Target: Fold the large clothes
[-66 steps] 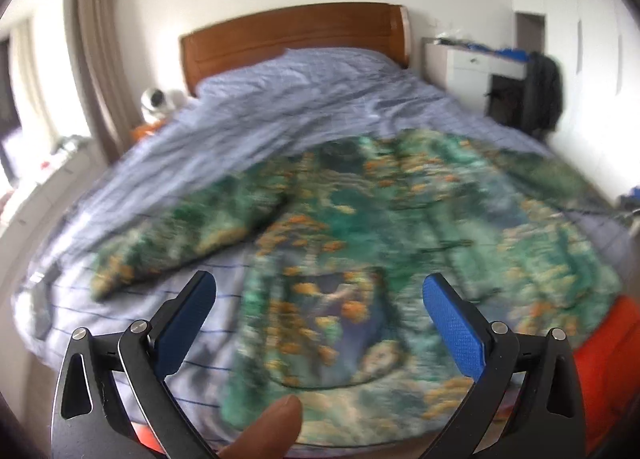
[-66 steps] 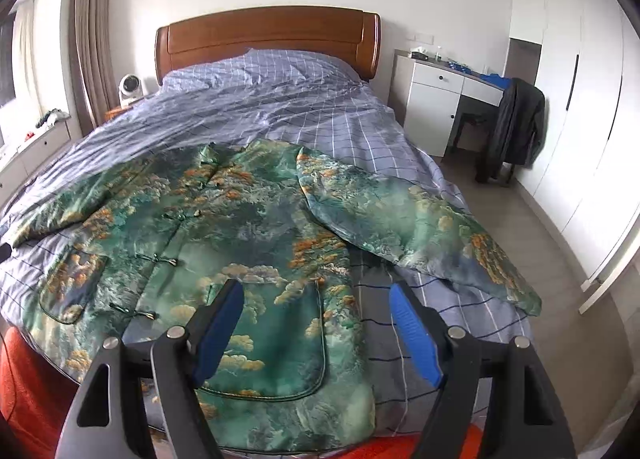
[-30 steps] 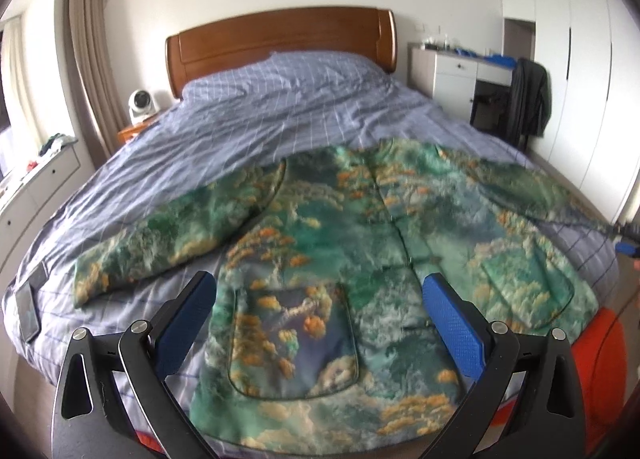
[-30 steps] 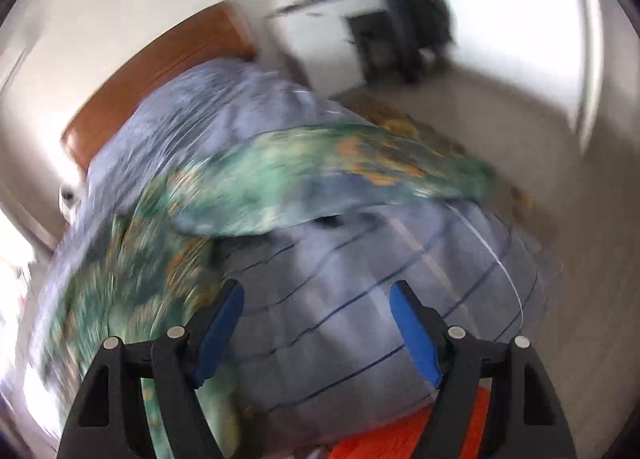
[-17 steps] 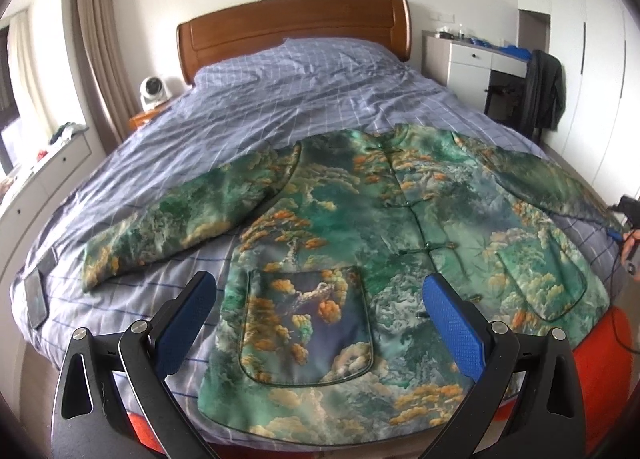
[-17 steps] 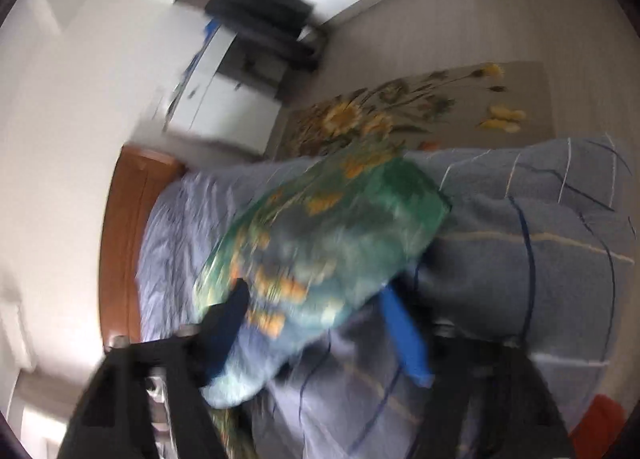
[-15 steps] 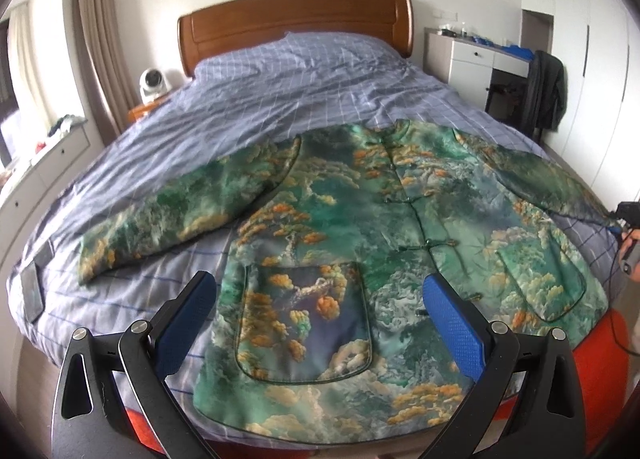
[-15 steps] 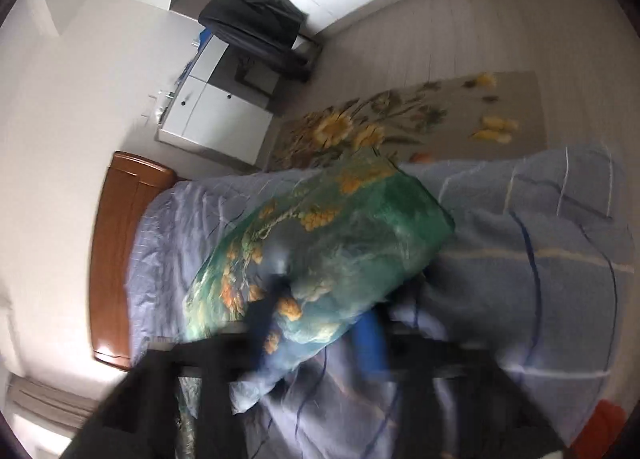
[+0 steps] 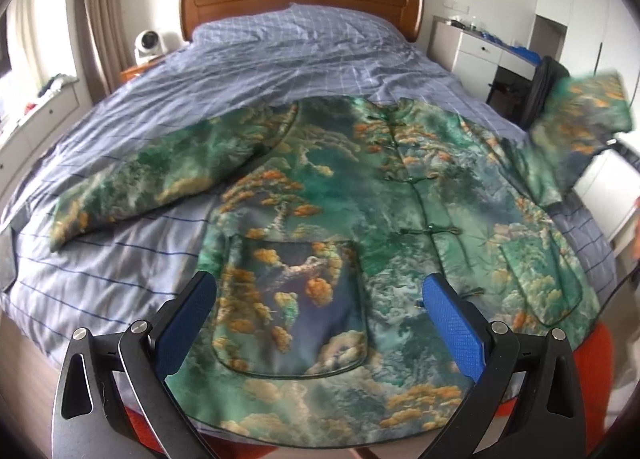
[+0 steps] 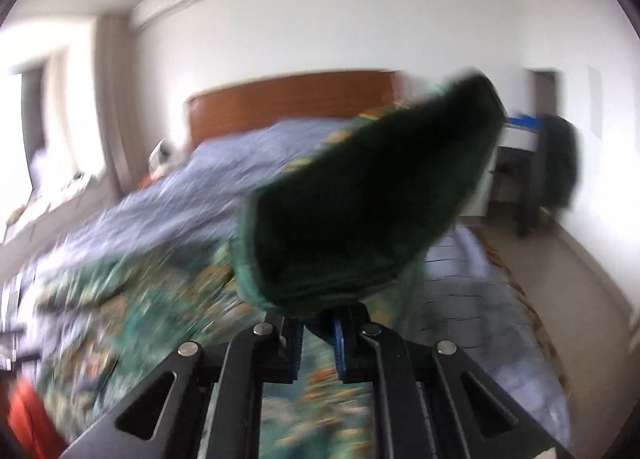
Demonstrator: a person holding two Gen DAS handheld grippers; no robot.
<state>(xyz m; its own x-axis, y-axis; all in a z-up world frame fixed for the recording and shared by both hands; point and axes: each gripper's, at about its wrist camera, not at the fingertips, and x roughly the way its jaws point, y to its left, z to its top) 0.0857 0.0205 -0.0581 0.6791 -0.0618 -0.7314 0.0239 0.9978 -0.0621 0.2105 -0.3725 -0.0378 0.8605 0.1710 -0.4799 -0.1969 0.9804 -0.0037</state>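
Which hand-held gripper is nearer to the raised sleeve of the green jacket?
Right. The right hand-held gripper is shut on the raised sleeve; the left hand-held gripper is open above the jacket's hem, far from it.

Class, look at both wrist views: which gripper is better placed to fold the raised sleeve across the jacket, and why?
Right. The right gripper is shut on the sleeve, lifted above the jacket; the left gripper hangs open, holding nothing.

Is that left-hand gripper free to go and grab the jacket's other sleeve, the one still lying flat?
Probably yes. The left gripper is open and holds nothing, and the flat sleeve lies uncovered on the bed, with nothing between them.
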